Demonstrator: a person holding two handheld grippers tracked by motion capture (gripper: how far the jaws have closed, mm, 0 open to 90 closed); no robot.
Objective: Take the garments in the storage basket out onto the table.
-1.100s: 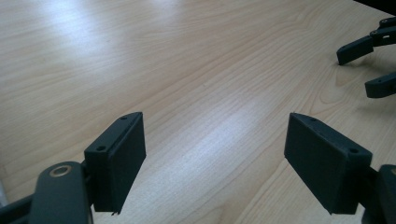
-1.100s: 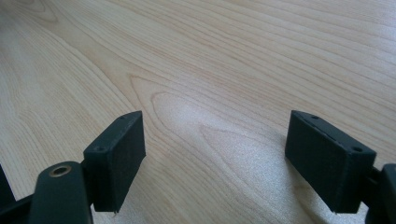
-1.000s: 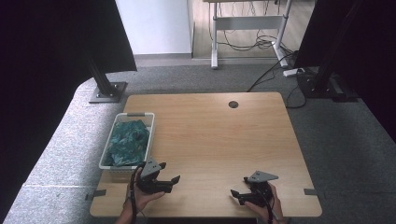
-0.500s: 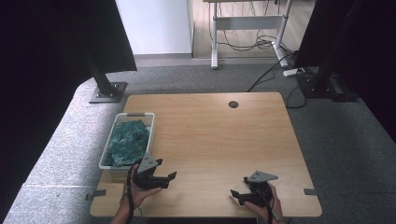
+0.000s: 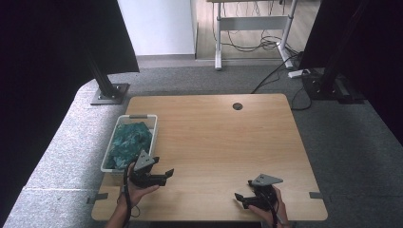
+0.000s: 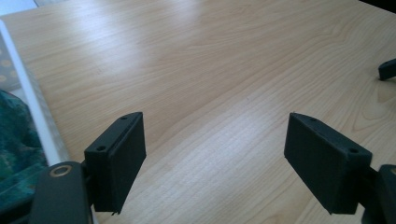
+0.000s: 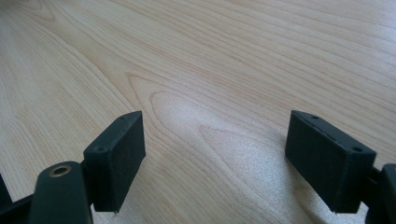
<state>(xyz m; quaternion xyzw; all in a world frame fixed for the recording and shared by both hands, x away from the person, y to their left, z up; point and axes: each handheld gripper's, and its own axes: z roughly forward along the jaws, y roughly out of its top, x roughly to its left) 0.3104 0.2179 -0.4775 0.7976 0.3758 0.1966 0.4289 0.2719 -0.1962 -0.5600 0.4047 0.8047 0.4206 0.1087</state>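
I had the left gripper (image 5: 164,175) low over the table (image 5: 223,142) near the front-left corner, just beside the white basket (image 5: 110,151). Its jaws were spread wide w/ nothing btwn them, only bare wood underneath, as the left gripper view showed. The teal cloth (image 5: 129,142) lay bunched inside the basket, next to the left hand (image 5: 135,190) but not touched by the jaws; basket rim (image 6: 39,121) and a bit of cloth (image 6: 16,158) sat at the left edge of that view. The right gripper (image 5: 239,198) was near the front-right edge, well apart from the basket, jaws also spread wide and empty, pointing left across the wood.
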